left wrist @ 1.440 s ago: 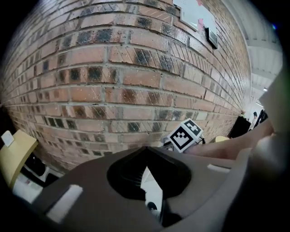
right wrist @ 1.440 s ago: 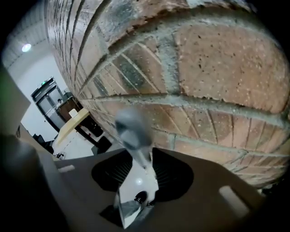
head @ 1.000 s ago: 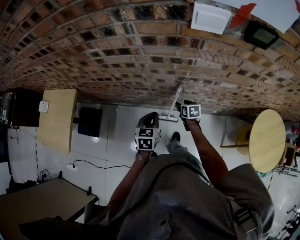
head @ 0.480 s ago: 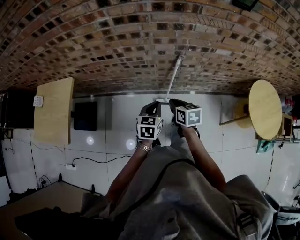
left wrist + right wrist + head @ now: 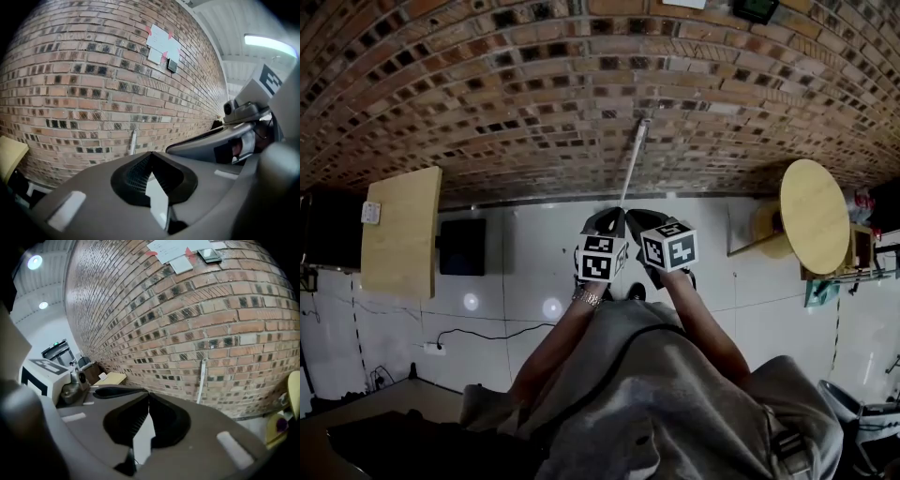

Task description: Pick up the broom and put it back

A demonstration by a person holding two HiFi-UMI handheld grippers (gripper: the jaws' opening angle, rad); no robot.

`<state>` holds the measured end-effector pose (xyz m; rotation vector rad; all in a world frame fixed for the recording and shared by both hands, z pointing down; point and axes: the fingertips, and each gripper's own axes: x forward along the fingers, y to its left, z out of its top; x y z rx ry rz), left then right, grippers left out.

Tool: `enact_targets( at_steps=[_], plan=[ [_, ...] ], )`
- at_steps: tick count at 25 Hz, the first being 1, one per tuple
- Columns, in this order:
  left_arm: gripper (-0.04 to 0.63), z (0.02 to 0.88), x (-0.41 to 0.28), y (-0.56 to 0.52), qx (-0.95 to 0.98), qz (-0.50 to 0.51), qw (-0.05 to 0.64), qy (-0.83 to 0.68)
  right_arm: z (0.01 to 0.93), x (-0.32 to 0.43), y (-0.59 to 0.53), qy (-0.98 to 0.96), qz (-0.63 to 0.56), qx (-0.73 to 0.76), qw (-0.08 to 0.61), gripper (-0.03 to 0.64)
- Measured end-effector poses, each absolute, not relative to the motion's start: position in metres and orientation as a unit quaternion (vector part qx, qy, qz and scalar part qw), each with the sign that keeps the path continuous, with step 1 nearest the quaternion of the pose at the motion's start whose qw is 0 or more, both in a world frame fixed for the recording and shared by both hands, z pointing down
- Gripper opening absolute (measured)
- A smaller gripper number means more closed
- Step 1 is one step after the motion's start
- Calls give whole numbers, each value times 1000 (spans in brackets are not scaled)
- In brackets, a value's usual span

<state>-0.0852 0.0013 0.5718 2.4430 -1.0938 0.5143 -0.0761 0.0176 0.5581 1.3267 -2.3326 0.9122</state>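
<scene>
The broom leans upright against the brick wall, its pale handle a thin line in the head view. The handle also shows ahead in the left gripper view and in the right gripper view. My left gripper and right gripper hang side by side over the white floor, a short way back from the broom's foot and touching nothing. Each gripper's jaws are shut with nothing between them, left and right. The broom's head is hidden behind the grippers.
A pale wooden cabinet top and a black box stand at the left by the wall. A round wooden table stands at the right. A cable runs over the floor tiles. Papers hang high on the wall.
Both grippers have drawn back from the broom and come closer together. The right one was beside the broom's lower end and is now apart from it. The broom still leans on the wall.
</scene>
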Motion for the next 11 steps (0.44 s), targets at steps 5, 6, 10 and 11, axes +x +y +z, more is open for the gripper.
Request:
enact_targets(
  at_steps=[5, 6, 10, 11],
  plan=[
    [-2, 568, -73, -4, 877, 179, 205, -396, 549, -65, 11, -821, 299, 461, 157, -23],
    [-2, 569, -70, -4, 878, 183, 203, -393, 549, -62, 12, -820, 301, 461, 156, -23],
    [-2, 564, -57, -2, 879, 186, 197, -392, 551, -48, 17, -813, 311, 468, 154, -23],
    [-2, 562, -53, -4, 879, 185, 195, -393, 551, -45, 18, -812, 312, 469, 154, -23]
  ],
)
